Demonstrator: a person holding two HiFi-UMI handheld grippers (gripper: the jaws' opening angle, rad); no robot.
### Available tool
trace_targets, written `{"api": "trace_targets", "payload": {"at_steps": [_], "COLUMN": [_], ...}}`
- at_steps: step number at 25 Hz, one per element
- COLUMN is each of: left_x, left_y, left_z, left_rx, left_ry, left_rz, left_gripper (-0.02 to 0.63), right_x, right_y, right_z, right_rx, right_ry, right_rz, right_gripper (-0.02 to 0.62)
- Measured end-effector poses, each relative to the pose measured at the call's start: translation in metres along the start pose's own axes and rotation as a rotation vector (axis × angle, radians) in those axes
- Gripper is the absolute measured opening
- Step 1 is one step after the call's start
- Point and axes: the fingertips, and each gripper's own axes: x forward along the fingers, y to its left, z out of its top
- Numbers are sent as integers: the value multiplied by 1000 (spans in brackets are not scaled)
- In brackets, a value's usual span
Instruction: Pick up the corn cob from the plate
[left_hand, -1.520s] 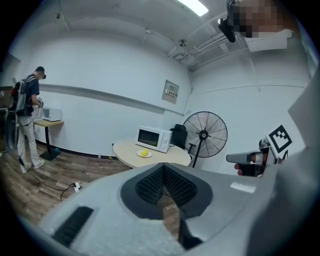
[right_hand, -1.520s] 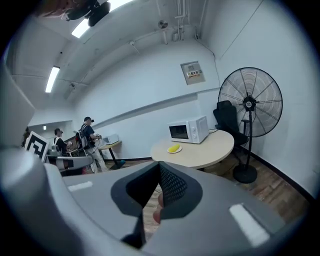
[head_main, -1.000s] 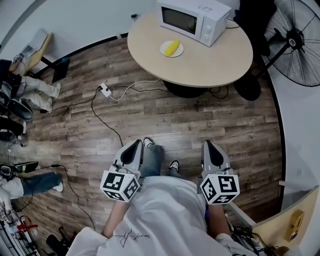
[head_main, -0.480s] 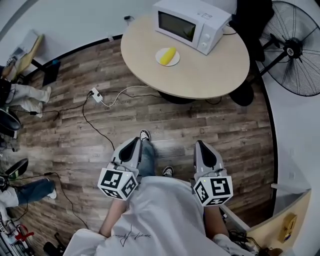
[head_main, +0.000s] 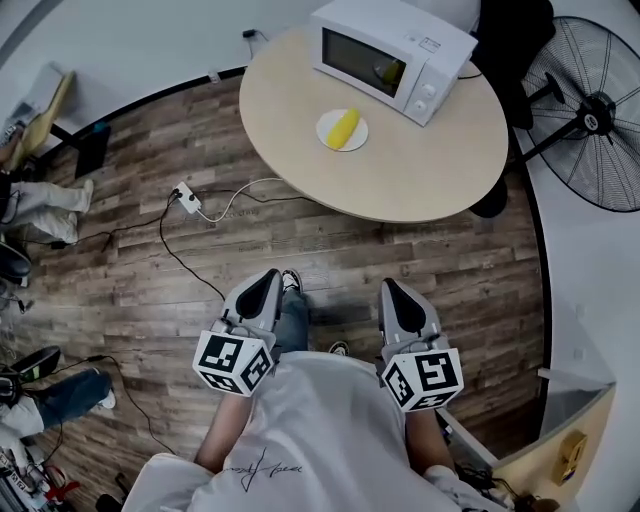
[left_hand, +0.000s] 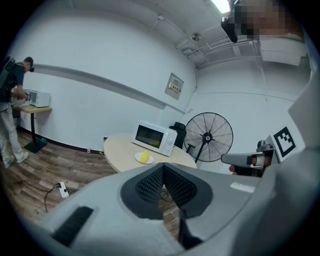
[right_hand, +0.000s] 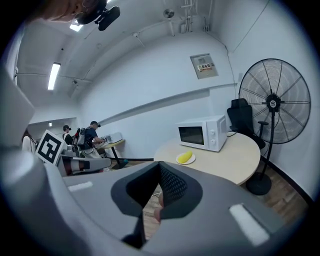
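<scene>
Corn cob (head_main: 343, 127) lies on a white plate (head_main: 327, 137), near the middle of the round table (head_main: 400, 175), just in front of the white microwave (head_main: 390, 55). Nothing touches the cob. Both grippers are held well short of the table, over the wood floor (head_main: 330, 240), close to the person's body and pointing toward the table. Left gripper (head_main: 268, 282): jaws closed together, pads meeting at the tip, nothing between them. Right gripper (head_main: 390, 290): jaws also closed, empty. A standing fan (head_main: 590, 100) is at the right of the table.
</scene>
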Motion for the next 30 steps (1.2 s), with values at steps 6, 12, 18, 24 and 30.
{"api": "trace_targets", "payload": {"at_steps": [6, 12, 18, 24, 30], "left_x": [27, 48, 70, 88, 97], "left_y": [32, 66, 103, 136, 161], "left_z": [27, 56, 78, 101, 113], "left_rx": [-9, -14, -6, 15, 30], "left_ry": [-1, 1, 4, -1, -2], "left_rz": [-36, -63, -89, -119, -141], "left_gripper": [-9, -9, -9, -9, -9], "right_x": [44, 90, 139, 180, 199], "right_y": [8, 18, 29, 36, 42], "right_z": [20, 41, 56, 72, 78], "right_rx": [4, -7, -6, 5, 6], "right_ry": [14, 38, 42, 21, 12], "right_rz": [-1, -14, -17, -42, -74], "right_gripper": [14, 14, 14, 14, 14]}}
